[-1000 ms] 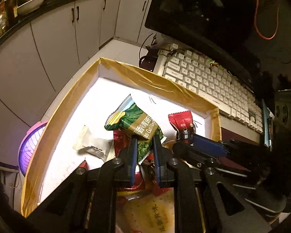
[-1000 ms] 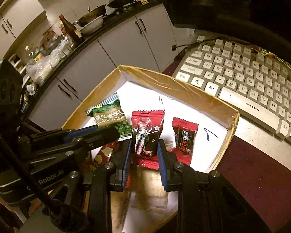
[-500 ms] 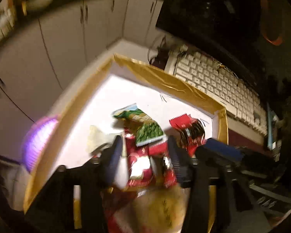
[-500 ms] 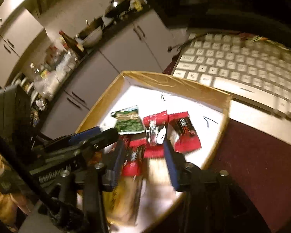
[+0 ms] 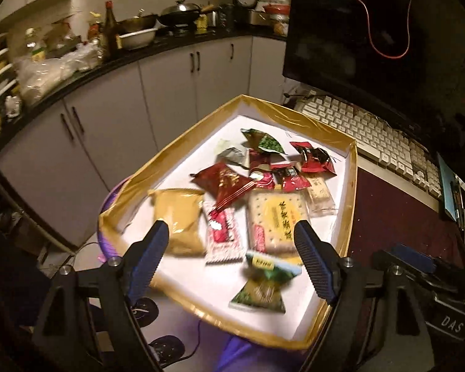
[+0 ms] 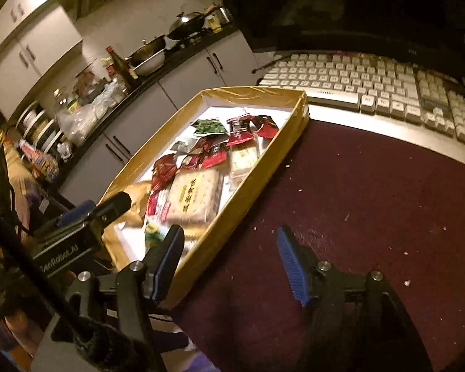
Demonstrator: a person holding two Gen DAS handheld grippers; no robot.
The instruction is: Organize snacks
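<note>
A shallow box (image 5: 176, 148) with a gold rim and white floor holds several snack packets. A yellow bag (image 5: 178, 220), a pink packet (image 5: 223, 235), a cracker pack (image 5: 276, 220) and a blurred green packet (image 5: 263, 288) lie at its near end. A green pea packet (image 5: 265, 142) and red candies (image 5: 313, 158) lie at the far end. My left gripper (image 5: 231, 260) hovers above the near end, jaws opening wide and holding nothing. My right gripper (image 6: 229, 263) hangs over the maroon mat (image 6: 356, 201) beside the box wall (image 6: 245, 192), jaws opening, nothing between them.
A white keyboard (image 6: 372, 83) and a dark monitor (image 5: 372, 31) stand behind the box. Below its left side sits a purple basket (image 5: 108, 201). Grey cabinets and a counter with pots (image 5: 176, 12) run along the back. A yellow sleeve (image 6: 3, 142) shows at the left.
Both grippers have pulled back from the far end of the box and opened. The green packet and the red candy that were between their jaws now lie in the box.
</note>
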